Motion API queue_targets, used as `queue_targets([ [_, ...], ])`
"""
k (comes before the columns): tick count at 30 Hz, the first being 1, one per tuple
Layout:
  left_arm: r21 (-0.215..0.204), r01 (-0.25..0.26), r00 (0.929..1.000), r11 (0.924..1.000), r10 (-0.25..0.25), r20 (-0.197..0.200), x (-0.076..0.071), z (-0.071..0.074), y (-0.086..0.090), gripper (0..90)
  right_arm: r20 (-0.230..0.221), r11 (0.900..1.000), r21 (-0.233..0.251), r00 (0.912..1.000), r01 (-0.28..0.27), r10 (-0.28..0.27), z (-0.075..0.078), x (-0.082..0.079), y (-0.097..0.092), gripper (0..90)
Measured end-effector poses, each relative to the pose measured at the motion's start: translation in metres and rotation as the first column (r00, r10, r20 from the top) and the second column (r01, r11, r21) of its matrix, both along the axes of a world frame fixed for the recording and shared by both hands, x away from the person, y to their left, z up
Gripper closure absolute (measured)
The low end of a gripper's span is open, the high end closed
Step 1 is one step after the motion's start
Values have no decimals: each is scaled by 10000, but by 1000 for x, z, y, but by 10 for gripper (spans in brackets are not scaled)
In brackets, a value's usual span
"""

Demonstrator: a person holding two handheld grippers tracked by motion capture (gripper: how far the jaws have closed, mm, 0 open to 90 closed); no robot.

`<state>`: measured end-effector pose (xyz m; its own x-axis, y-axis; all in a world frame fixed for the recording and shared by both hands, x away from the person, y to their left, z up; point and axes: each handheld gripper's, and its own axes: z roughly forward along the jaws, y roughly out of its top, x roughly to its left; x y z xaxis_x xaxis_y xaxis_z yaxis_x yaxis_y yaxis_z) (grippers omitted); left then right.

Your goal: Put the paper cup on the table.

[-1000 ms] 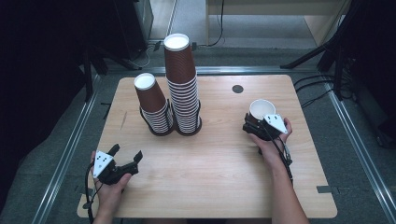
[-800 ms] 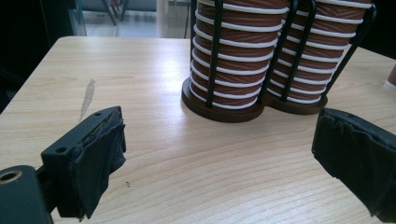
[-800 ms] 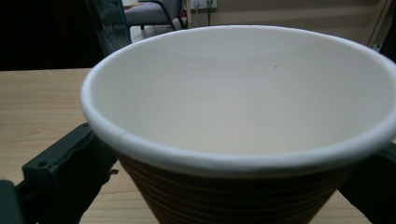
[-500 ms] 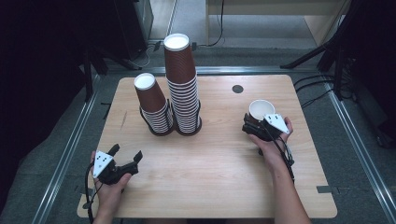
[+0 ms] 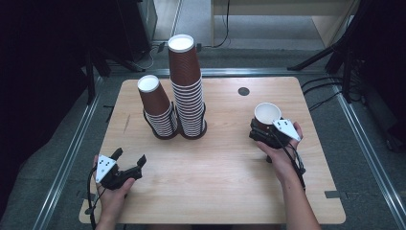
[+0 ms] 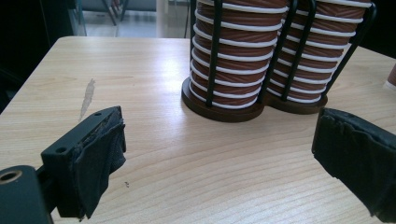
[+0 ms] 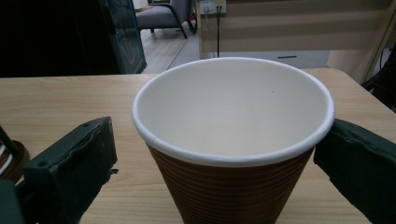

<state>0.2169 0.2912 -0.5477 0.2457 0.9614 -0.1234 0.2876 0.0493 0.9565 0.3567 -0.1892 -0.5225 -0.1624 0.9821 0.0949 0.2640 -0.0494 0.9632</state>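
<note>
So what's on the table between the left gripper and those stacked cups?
Nothing: bare wooden table lies between the left gripper and the racked cup stacks, seen in the left gripper view.

No readable text, label, brand, number or sign on anything in view.

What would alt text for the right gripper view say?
An upright brown ribbed paper cup with a white inside stands on the wooden table, between the right gripper's two open black jaws. The left jaw stands clear of it; contact at the right jaw is unclear.
</note>
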Motion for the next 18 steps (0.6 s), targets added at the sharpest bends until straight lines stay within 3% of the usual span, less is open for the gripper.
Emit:
queue_targets([
  [18,9,-7,10000,10000,7,9,0,0,0,35,360,9989,78,9983,-459,456,24,-35,-1,0],
])
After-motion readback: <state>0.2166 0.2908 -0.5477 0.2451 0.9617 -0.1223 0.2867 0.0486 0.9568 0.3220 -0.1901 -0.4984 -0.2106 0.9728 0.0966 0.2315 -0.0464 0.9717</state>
